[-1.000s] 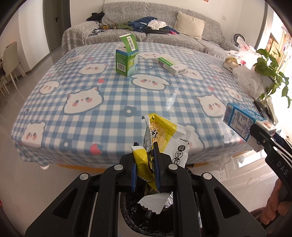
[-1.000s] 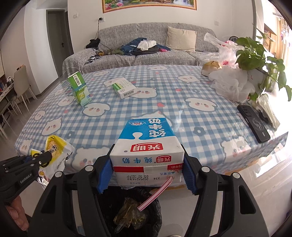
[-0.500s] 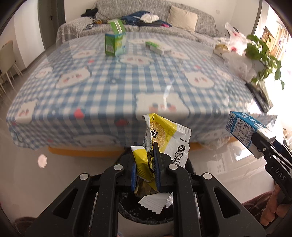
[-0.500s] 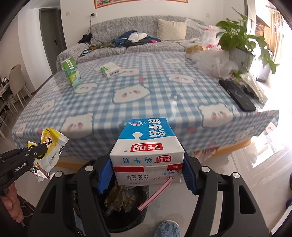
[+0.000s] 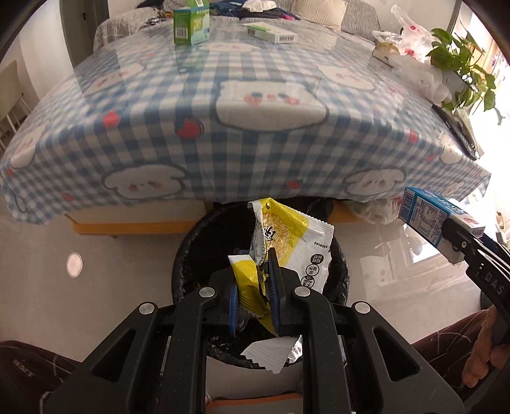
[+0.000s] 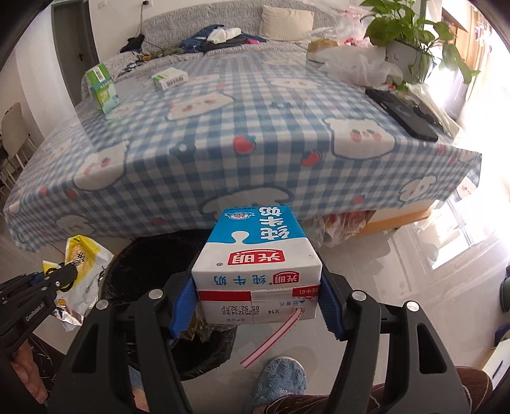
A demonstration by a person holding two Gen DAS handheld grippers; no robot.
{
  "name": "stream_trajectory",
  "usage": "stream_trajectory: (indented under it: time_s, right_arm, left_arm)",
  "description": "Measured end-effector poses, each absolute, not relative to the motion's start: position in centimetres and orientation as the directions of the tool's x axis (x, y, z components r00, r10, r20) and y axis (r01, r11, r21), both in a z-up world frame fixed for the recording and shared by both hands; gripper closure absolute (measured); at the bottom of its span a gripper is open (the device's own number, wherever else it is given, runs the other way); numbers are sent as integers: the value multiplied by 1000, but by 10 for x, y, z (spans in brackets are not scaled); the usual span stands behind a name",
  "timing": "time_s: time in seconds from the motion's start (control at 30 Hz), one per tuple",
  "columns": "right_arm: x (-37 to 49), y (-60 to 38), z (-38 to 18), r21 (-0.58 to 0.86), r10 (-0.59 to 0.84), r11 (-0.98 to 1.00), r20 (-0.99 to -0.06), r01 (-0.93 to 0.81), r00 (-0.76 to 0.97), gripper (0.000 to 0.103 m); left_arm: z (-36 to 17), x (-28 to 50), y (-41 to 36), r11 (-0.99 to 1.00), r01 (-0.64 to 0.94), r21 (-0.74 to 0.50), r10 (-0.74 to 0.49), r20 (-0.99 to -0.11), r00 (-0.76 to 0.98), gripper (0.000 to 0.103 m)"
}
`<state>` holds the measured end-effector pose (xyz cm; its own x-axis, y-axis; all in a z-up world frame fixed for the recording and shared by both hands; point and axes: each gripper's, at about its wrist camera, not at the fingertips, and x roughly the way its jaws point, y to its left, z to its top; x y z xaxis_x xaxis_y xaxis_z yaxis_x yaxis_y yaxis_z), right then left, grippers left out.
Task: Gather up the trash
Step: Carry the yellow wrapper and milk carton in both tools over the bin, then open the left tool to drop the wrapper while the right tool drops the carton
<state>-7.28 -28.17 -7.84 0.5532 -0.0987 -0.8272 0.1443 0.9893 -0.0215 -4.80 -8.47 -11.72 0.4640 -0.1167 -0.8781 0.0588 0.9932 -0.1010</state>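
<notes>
My left gripper (image 5: 254,296) is shut on a yellow and white snack wrapper (image 5: 287,242) and holds it right above the black-lined trash bin (image 5: 185,254) on the floor. The wrapper also shows in the right wrist view (image 6: 83,264). My right gripper (image 6: 255,296) is shut on a blue and white milk carton (image 6: 258,251) with a pink straw, over the bin's right side (image 6: 153,254). The carton shows at the right of the left wrist view (image 5: 427,216).
The table with the blue checked bear cloth (image 5: 223,95) stands just beyond the bin. On it are a green box (image 5: 191,22), a flat white box (image 5: 271,32), plastic bags (image 6: 353,63), a plant (image 6: 411,35) and a black remote (image 6: 404,111). A blue slipper (image 6: 280,379) is beside the bin.
Both grippers have dropped from table height to below the table edge, and now hang over the bin. Each keeps its hold on its item.
</notes>
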Motion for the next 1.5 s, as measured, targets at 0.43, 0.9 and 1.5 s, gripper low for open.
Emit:
stream_trajectory:
  time_s: [0.43,0.9,1.5]
  right_arm:
    - [-58,-303,-143,-36,-125,975,-904,219,409,41]
    - [-55,-314,-160,-61,-156,966,-914,252,374,41]
    - [-54,-270,-142,-47,-114,986,-890,162,440,41]
  left_arm:
    - [-171,-37,-99,993,63,-96,-113,-905,410,89]
    - [-219,-19,-112,997,38,-70,-79,-931,357,88]
    - [-197,-33,-87,999,37,13,-5,-890,455,23]
